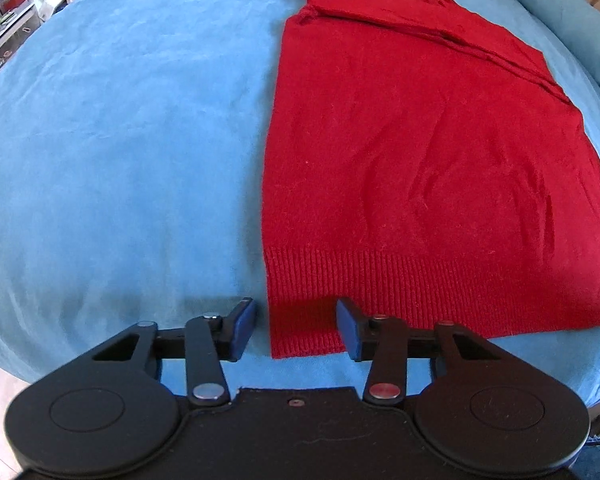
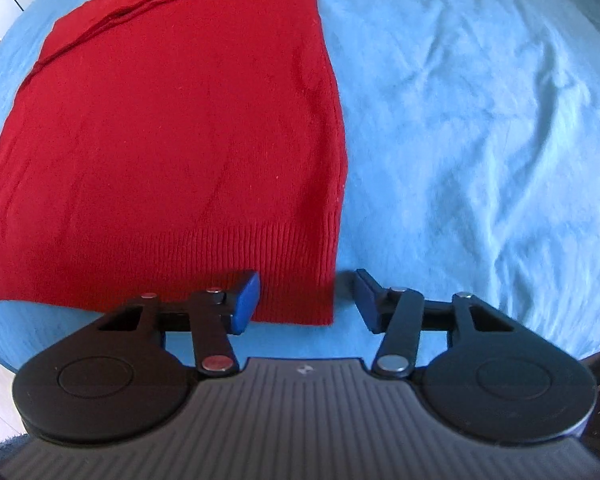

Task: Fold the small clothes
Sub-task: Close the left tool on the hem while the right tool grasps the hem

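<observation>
A red knit sweater [image 1: 420, 152] lies flat on the blue bed cover [image 1: 120, 140], ribbed hem towards me, sleeves folded across the far end. My left gripper [image 1: 296, 326] is open and straddles the hem's near left corner, jaws on either side of it. In the right wrist view the sweater [image 2: 172, 128] fills the left half. My right gripper [image 2: 306, 300] is open and straddles the hem's near right corner, one blue pad [image 2: 246, 300] over the fabric, the other over the cover.
The blue cover [image 2: 480, 120] is wrinkled to the right of the sweater. A blue pillow [image 1: 572, 20] lies at the far right. Shelves with clutter [image 1: 4, 12] stand beyond the bed's far left edge. The bed's near edge runs just under both grippers.
</observation>
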